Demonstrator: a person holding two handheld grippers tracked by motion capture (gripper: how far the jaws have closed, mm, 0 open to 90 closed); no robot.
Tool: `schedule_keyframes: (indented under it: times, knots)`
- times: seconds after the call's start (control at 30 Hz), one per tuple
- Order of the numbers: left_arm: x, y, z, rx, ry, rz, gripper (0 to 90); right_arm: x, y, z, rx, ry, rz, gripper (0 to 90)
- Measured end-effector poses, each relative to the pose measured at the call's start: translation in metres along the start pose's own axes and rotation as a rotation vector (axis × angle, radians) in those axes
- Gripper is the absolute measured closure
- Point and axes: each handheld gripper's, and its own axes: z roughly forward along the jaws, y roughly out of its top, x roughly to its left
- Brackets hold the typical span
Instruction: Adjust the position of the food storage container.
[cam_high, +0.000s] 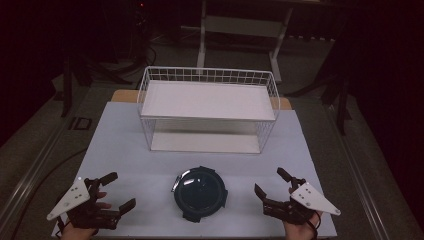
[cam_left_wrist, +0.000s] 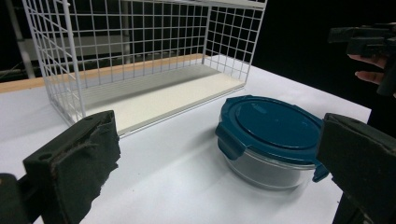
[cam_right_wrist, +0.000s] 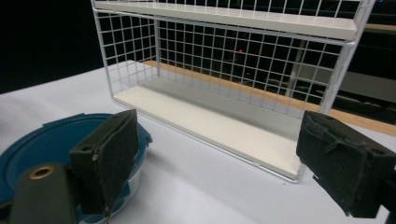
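The left gripper (cam_high: 111, 192) rests at the near left of the white table (cam_high: 125, 150), jaws spread wide with nothing between them, well to the left of the round glass container (cam_high: 201, 193). That container, capped with a dark blue clip-on lid (cam_left_wrist: 275, 121), sits at the near middle of the table, just in front of the white wire shelf rack (cam_high: 207, 107), whose two tiers both stand bare. To the container's right, the right gripper (cam_high: 272, 187) hovers near it with jaws likewise gaping and holding nothing; in the right gripper view one jaw stands just in front of the lid's edge.

This looks like the approach step: both grippers flank the container, neither touching it. The next move probably calls for closing in from both sides, gripping the container at its rim below the lid's clips, and lifting it level toward the rack's lower tier (cam_right_wrist: 219, 119).
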Motion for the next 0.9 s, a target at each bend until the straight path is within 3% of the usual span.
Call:
schedule_keyframes:
  times: [0.27, 0.63, 0.7, 0.9]
  knots:
    - [-0.001, 0.001, 0.0, -0.008, -0.013, 0.002, 0.0, 0.004, 0.01, -0.009, -0.027, 0.021, 0.018, 11.8]
    - [0.0, 0.002, -0.001, -0.023, -0.013, -0.002, 0.0, 0.011, 0.035, -0.004, 0.029, 0.084, -0.002, 10.8]
    - [0.0, 0.002, 0.0, -0.023, -0.015, -0.003, 0.0, 0.012, 0.04, 0.0, 0.054, 0.124, 0.009, 13.6]
    - [0.0, 0.001, 0.001, -0.017, -0.019, 0.001, 0.0, 0.019, 0.039, 0.008, 0.106, 0.162, -0.008, 20.4]
